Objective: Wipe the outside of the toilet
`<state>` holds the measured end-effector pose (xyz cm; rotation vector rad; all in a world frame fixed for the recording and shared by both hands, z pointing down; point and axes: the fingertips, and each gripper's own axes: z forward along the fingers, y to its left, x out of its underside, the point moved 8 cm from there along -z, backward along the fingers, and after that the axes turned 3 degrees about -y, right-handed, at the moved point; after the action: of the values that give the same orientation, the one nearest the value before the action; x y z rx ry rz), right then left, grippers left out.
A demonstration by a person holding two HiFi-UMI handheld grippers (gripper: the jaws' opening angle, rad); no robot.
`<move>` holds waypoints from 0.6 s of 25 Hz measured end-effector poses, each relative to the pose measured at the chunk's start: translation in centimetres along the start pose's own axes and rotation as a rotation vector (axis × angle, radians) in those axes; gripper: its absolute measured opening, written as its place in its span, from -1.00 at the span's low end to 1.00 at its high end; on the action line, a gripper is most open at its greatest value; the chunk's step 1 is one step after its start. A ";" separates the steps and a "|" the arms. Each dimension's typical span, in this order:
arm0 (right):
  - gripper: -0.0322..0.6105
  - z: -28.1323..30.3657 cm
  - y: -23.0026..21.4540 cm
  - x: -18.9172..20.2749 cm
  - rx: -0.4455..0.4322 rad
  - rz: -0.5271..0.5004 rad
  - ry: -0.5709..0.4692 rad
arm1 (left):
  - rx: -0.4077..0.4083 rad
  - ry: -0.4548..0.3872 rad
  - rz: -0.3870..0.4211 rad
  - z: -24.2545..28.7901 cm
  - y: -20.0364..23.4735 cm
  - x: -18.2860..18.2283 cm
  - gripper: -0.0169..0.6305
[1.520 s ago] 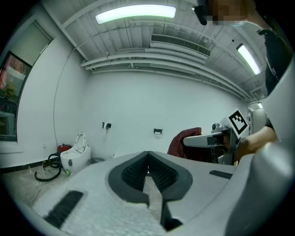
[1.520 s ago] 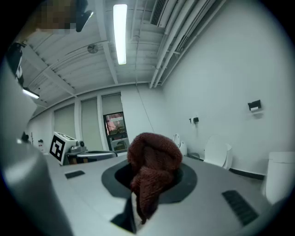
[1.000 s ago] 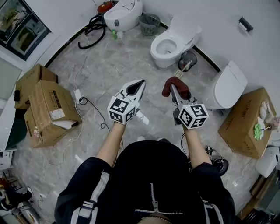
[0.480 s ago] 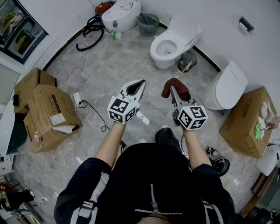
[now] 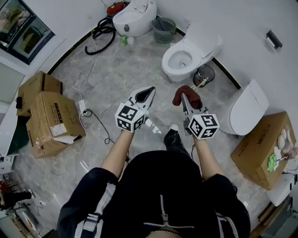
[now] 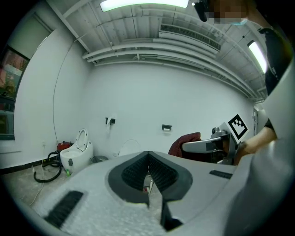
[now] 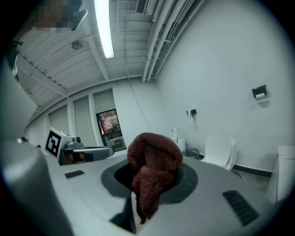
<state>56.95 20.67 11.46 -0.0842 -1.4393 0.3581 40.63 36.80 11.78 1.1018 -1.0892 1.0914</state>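
1. The head view is bright and even — the white wall [image 5: 242, 18] and the grey floor [image 5: 116, 74] show clearly, with only soft, faint shadows.
2. That view bends at its edges, so the room looks curved.
3. Both gripper views are round fish-eye pictures with black corners.
4. In the left gripper view a long lamp [image 6: 143, 4] glows at the top.
5. In the right gripper view a strip light [image 7: 103, 27] glares white — the red cloth [image 7: 154, 170] is lit on top and darker below.
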 end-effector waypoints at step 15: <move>-0.61 11.8 -14.2 -2.9 -0.118 -0.006 0.099 | -0.184 0.036 -0.069 12.8 5.0 -0.1 -0.94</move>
<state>47.89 4.57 14.14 -0.1909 -1.3612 0.2606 34.38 24.75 13.76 0.9629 -1.0925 0.9342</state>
